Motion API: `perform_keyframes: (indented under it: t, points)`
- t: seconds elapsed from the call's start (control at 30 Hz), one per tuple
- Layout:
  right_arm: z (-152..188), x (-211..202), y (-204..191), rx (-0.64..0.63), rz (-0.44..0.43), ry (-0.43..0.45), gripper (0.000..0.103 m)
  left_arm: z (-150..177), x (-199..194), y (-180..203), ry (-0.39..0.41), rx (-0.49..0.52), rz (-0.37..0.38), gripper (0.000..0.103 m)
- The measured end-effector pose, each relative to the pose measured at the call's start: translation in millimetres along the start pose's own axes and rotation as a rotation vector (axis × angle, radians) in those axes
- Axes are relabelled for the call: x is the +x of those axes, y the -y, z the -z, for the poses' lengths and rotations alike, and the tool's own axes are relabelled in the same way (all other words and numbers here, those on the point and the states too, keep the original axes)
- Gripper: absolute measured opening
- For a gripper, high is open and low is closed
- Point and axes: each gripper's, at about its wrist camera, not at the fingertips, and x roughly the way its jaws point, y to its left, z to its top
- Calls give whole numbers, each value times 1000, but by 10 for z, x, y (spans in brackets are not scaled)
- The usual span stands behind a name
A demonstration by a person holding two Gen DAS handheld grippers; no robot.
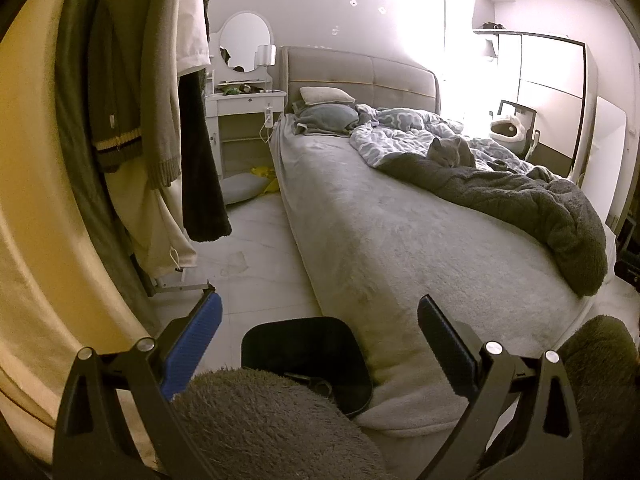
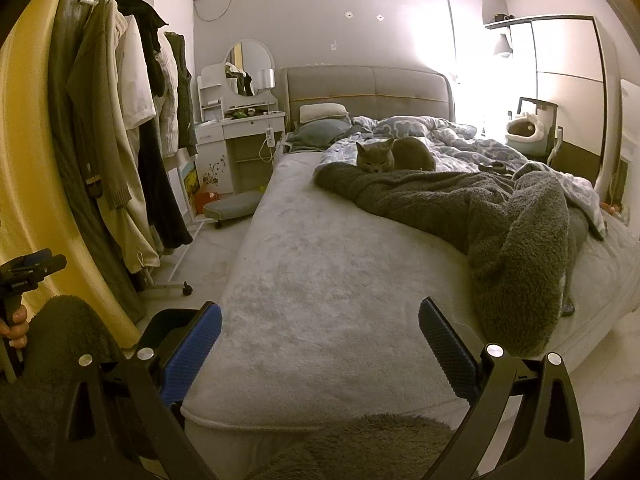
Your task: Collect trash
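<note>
A black trash bin (image 1: pixel 308 356) stands on the pale floor against the bed's foot corner. My left gripper (image 1: pixel 320 340) hangs open just above it, with nothing between the blue pads. The bin (image 2: pixel 168 324) also shows in the right wrist view, partly behind the left finger. My right gripper (image 2: pixel 320 344) is open and empty over the foot of the bed (image 2: pixel 320 280). Something yellow and crumpled (image 1: pixel 264 176) lies on the floor far ahead by the vanity; what it is I cannot tell. A hand (image 2: pixel 16 320) holds the left tool at the far left.
A grey cat (image 2: pixel 384 156) lies on the rumpled blankets (image 2: pixel 500 216). A wheeled clothes rack (image 2: pixel 132 140) full of garments lines the left side. A white vanity (image 2: pixel 244 132) stands beside the headboard, with a low grey stool (image 2: pixel 232 204) below. A narrow strip of floor (image 1: pixel 248 248) runs between rack and bed.
</note>
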Motion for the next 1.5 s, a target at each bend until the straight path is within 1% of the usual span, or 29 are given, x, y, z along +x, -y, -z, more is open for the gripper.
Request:
perform_keyframes:
  t: [1.5]
  points:
    - [-11, -13, 24, -6, 1, -4, 100, 5, -7, 10, -1, 0, 0, 100]
